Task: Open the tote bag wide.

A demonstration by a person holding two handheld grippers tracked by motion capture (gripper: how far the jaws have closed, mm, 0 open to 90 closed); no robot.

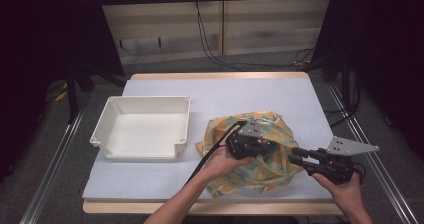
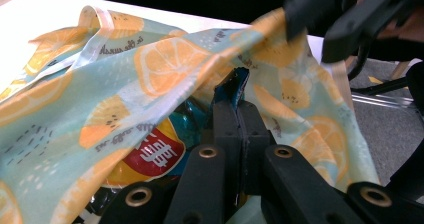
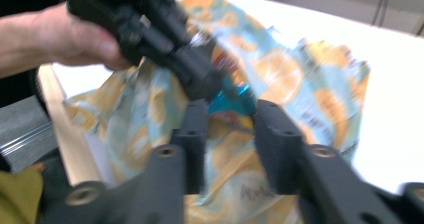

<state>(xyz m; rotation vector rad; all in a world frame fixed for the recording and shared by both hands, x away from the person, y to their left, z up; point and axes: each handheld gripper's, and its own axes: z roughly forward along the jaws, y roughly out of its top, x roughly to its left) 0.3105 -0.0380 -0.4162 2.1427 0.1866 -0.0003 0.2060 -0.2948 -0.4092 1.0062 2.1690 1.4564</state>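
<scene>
A light-blue cloth bag (image 1: 278, 170) printed with orange slices lies crumpled on the white table (image 1: 220, 91), right of centre. Inside it sits a foil snack packet (image 2: 150, 156) with a red label. My left gripper (image 2: 239, 115) is shut on the packet's blue crimped edge (image 2: 234, 84), down in the bag's mouth. In the high view my left gripper (image 1: 261, 145) rests over the bag's middle. My right gripper (image 3: 232, 115) stands open just at the bag's right side, its jaws apart with the blue foil edge (image 3: 231, 101) showing beyond them. The same right gripper (image 1: 294, 156) points left toward the cloth.
A white plastic tray (image 1: 107, 115) sits on the left half of the table. The table's wooden front edge (image 1: 125, 207) lies near the person's forearms. Cables run across the floor behind the table.
</scene>
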